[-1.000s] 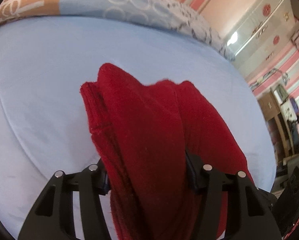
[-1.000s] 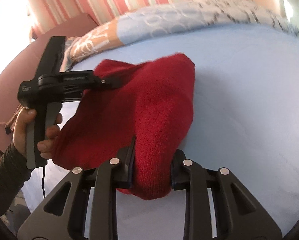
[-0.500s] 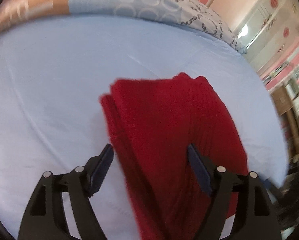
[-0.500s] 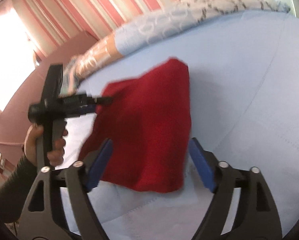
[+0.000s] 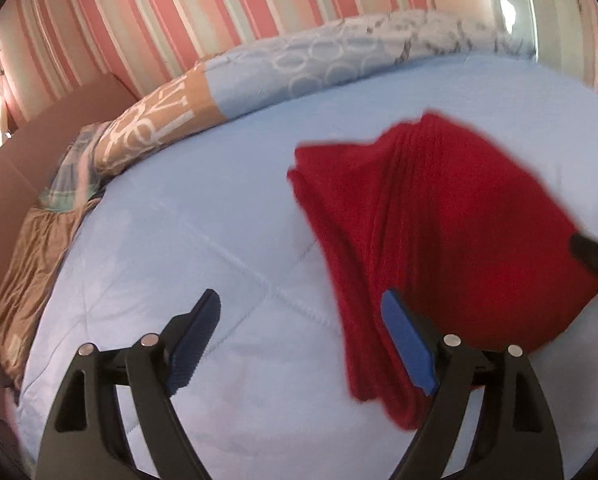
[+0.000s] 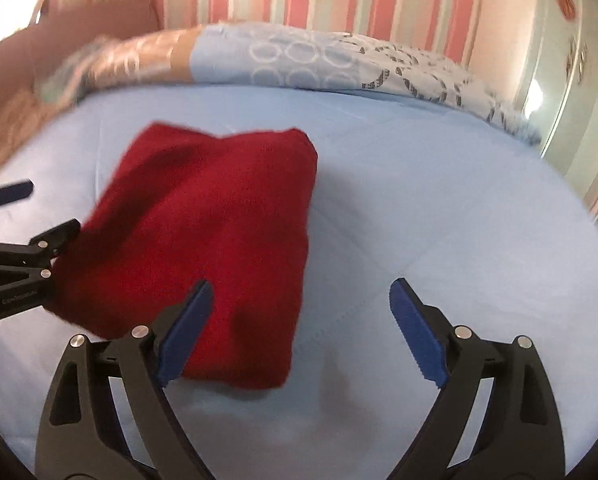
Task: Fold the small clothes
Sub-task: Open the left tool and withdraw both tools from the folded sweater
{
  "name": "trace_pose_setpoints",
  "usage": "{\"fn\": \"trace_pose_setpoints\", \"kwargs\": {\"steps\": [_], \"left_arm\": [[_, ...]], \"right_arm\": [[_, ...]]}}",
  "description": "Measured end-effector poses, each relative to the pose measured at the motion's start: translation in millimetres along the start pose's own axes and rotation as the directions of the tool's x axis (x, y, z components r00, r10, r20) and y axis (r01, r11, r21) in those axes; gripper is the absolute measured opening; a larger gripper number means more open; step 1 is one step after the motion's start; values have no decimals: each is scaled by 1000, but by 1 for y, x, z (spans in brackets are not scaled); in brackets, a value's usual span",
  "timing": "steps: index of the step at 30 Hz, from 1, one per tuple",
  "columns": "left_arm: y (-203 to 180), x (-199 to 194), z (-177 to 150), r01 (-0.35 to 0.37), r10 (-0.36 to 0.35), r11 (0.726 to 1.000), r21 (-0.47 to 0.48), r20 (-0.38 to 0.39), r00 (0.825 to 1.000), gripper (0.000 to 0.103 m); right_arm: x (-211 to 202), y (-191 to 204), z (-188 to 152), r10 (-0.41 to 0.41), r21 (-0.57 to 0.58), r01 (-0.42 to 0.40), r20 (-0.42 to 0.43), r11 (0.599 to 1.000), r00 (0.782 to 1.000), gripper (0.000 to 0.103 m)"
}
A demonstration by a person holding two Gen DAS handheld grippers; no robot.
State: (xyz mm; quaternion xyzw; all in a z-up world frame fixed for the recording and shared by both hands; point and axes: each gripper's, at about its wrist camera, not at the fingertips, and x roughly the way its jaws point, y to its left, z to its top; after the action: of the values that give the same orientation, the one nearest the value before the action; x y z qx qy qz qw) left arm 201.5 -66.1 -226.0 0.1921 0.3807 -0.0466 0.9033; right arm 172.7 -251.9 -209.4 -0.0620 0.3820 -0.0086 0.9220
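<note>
A folded red knit garment [image 5: 439, 232] lies flat on the light blue bedsheet [image 5: 179, 240]; it also shows in the right wrist view [image 6: 211, 236]. My left gripper [image 5: 303, 344] is open and empty, its right finger just over the garment's near left edge. My right gripper [image 6: 303, 332] is open and empty, its left finger over the garment's near right corner. The left gripper also shows at the left edge of the right wrist view [image 6: 15, 216], open beside the garment.
A rolled patterned blue and tan quilt [image 6: 299, 60] lies along the far edge of the bed. A brown headboard [image 5: 27, 160] and brown cloth [image 5: 27, 280] are at the left. Striped pink wall behind. A wardrobe [image 6: 571, 80] stands at the right.
Both grippers opened and let go of the red garment, which now lies flat on the sheet. Both grippers have pulled back and apart from it.
</note>
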Motion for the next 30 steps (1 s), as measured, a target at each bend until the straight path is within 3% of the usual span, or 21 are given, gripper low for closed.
{"fn": "trace_pose_setpoints", "kwargs": {"steps": [3,5,9,17,24,27,30], "left_arm": [[10,15,-18,-23,23,1000,-3,-34,999,85],[18,25,-24,-42,41,999,-23,-59,997,85],[36,49,-30,9,-22,995,-99,-124,992,85],[34,50,-28,19,-32,995,-100,-123,992,85],[64,-35,-20,151,-150,963,-222,22,988,89],[68,-66,-24,186,-176,952,-243,66,982,99],[63,-94,-35,194,-177,949,-247,90,980,100]], "right_arm": [[9,-4,-13,-52,-10,52,-24,999,998,90],[17,-15,-19,-19,51,22,-58,998,998,90],[39,-37,-30,79,225,-53,-108,973,991,92],[40,-40,-28,112,248,-82,-107,965,988,92],[-44,-40,-12,266,252,-288,120,924,957,95],[-71,-32,-15,277,242,-316,181,918,944,99],[-83,-23,-23,262,236,-293,156,926,952,99]]}}
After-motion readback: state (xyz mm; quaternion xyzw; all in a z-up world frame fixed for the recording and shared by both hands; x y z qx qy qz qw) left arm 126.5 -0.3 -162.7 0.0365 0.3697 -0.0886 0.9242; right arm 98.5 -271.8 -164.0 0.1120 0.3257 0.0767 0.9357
